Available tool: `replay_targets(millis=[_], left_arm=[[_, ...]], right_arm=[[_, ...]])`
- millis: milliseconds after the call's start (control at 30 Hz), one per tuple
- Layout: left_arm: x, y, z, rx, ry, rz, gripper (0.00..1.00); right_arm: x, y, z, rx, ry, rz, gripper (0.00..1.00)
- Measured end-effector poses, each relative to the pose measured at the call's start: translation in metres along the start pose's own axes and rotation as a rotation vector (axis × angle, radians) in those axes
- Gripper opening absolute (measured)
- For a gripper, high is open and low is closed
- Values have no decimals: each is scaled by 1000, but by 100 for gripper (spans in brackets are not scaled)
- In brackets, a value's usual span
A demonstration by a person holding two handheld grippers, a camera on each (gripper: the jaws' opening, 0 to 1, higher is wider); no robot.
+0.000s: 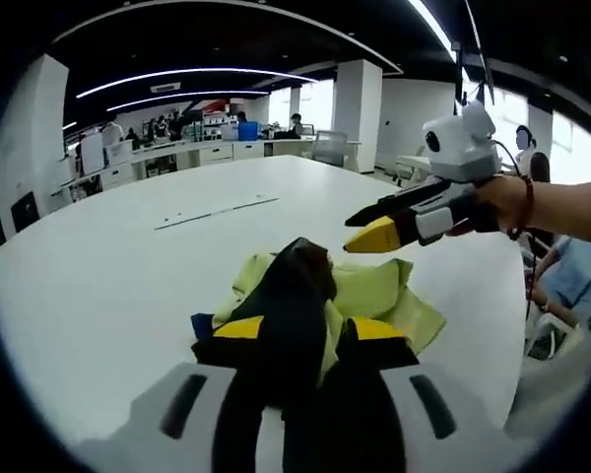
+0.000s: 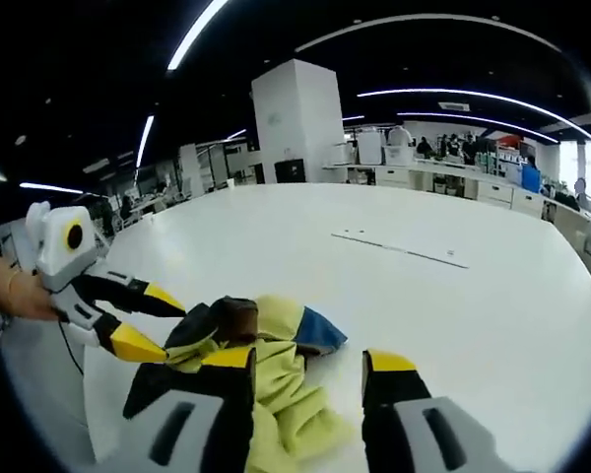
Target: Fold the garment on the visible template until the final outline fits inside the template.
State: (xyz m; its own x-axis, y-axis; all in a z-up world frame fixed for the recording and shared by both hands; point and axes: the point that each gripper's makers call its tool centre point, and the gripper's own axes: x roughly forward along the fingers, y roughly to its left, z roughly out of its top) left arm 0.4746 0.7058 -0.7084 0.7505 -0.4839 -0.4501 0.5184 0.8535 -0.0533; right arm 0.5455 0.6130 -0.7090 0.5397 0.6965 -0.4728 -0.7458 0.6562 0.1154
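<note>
Bunched just ahead of both pairs of jaws, the garment (image 1: 374, 301) lies in a crumpled heap on the white table (image 1: 118, 266) — pale yellow-green cloth with a dark collar or trim and a blue patch at one edge. A dark fold of it is raised and pinched by the left gripper (image 1: 310, 330), whose yellow-tipped jaws are closed on that fold; in the right gripper view the same gripper (image 2: 153, 320) is seen entering from the left with cloth gathered at its tips. The right gripper (image 2: 305, 360) is held wide apart with nothing between its jaws, the yellow-green cloth (image 2: 286, 394) lying under and between them; in the left gripper view it (image 1: 374, 227) hovers just above the heap. The fabric is judged light, limp and easily dragged — a single layer at a hem or shoulder seam would best be taken, since the bunched middle would lift in a clump. Thin marks (image 2: 399, 246), possibly the template, lie well beyond the heap.
</note>
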Motion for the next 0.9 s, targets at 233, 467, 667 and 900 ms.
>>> replay_targets(millis=[233,467,667,900], left_arm=[[10,6,-3,3,26,19,23],[17,7,-9,28,51,22,21],[20,10,-12,29,68,34,18],[22,12,-17,23,102,39,8]], right_arm=[[17,-11,-13,-36,39,4,33],[31,-17,-21,-74,61,14,26],[40,-13,-17,-122,47,47,21],[48,-9,-19,-127,56,73,9]])
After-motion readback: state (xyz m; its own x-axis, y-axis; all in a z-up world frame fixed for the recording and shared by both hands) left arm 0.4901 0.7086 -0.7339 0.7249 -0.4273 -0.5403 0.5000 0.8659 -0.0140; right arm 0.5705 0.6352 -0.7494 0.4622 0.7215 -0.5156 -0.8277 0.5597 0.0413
